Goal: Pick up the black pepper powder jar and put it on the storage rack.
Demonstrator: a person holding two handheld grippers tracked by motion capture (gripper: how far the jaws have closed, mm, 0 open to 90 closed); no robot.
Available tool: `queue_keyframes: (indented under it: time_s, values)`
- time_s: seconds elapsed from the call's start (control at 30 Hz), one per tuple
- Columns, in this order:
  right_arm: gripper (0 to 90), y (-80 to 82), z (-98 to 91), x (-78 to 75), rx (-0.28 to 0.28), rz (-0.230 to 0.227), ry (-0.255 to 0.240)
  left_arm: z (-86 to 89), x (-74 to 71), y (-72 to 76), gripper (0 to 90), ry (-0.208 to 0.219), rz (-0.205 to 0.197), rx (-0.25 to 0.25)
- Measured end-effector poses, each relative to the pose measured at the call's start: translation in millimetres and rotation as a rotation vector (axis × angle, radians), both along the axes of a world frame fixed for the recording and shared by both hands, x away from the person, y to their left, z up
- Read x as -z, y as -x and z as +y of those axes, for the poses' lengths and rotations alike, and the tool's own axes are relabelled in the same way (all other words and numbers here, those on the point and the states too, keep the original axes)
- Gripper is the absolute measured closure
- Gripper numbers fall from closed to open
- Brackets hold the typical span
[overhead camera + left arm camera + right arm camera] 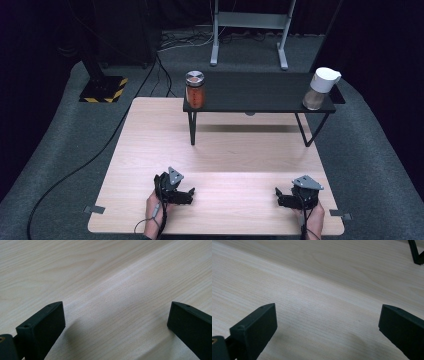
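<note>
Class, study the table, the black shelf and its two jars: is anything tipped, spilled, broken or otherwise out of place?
Nothing stands out. The orange-filled jar and the white-lidded jar stand upright at opposite ends of the black shelf. The left gripper and right gripper rest open on the wooden table.

This was a lab or recording studio rather than a home. A bare light-wood table (150, 150) stood on grey carpet (45, 150) against black surroundings, with a hazard-striped black stand base (104, 90), loose cables (75, 170) across the floor, and a grey metal frame (250, 30) behind it.
</note>
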State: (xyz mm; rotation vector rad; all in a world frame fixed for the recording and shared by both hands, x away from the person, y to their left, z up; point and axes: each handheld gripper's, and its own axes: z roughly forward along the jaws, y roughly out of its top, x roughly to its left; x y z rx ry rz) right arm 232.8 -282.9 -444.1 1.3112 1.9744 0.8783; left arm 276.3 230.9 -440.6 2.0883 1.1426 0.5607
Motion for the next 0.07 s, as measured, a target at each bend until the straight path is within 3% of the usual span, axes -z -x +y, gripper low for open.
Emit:
queue_keyframes:
  time_s: [0.07]
  values:
    - [0.5,-0.2,1.4,-0.2,-0.002,0.001,0.010,0.1,0.1,-0.1,1.2,0.002,0.001,-0.001]
